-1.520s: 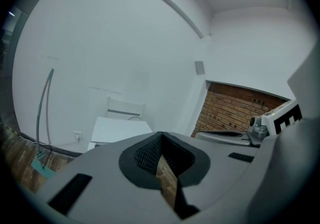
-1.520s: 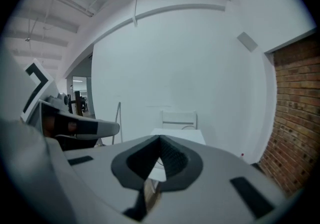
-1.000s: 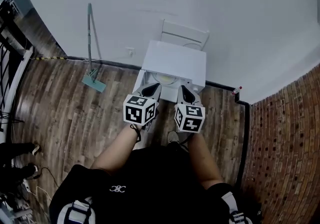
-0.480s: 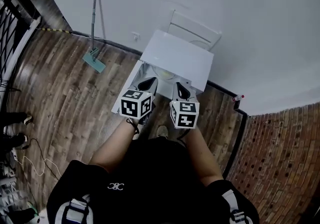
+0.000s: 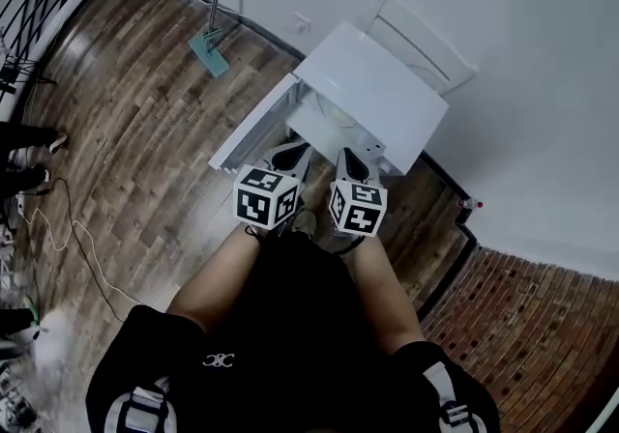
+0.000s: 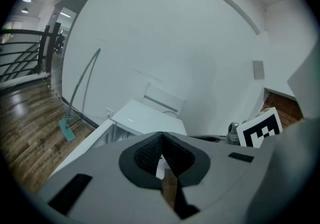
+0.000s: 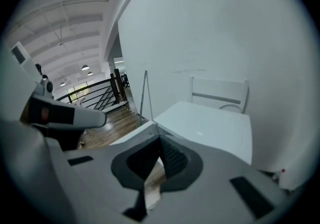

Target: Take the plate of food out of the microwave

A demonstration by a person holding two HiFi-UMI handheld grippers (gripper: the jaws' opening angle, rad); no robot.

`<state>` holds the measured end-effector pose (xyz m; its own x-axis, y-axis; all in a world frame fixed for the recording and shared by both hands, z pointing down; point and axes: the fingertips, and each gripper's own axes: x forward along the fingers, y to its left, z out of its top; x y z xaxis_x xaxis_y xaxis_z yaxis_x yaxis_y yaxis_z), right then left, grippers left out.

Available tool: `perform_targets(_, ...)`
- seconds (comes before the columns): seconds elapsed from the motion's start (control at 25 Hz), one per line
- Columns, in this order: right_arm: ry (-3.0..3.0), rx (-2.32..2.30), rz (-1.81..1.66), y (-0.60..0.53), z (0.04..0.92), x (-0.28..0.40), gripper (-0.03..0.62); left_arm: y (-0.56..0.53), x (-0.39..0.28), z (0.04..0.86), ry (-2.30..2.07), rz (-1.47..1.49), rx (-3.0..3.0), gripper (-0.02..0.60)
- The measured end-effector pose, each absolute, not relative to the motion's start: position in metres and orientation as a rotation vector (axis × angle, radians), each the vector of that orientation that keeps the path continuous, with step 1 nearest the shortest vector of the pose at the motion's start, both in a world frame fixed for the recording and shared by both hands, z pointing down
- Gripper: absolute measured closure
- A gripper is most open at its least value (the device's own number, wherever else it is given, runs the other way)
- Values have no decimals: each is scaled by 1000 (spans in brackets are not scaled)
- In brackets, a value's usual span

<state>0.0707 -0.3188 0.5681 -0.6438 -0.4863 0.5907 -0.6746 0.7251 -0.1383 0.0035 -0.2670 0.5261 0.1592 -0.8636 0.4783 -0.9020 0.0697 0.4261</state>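
Head view: open microwave (image 5: 372,93) facing the person (image 5: 290,344), long axis crosswise; left gripper (image 5: 293,153) and right gripper (image 5: 346,162) jaws clenched, empty.

Our right gripper (image 7: 159,144) has its jaws pressed together at the tips, with nothing between them. Just past them we see the white microwave (image 7: 210,125), with a white chair (image 7: 219,93) behind it against the wall. A mop handle (image 7: 144,95) leans on that wall, and wooden floor (image 7: 111,118) stretches left.
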Motion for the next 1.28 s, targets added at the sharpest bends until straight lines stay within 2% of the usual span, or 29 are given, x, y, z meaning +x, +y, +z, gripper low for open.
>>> perform_targets(0.28,-2426,991,1132,-323,625,65,580,-259,-13,557,-1693,87,1694,581)
perform_targets(0.56,-2128,1236,1874,-353,725,70,579,-279,-22,573,-1692,180,1768,581)
perform_targets(0.6,-2078,1271,1978,-358,739,70,568,-280,-26,575,-1699,181,1764,581)
perform_targets(0.68,-2002,1317,2157,-369,764,67,498,-280,-35,579,-1713,178,1748,581)
perform_targets(0.92,-1839,1462,2362,-396,838,57,409,-262,-59,613,-1707,201,1682,581)
perform_targets(1.28,-1682,1682,2531,-442,908,47,390,-226,-83,674,-1655,224,1582,581)
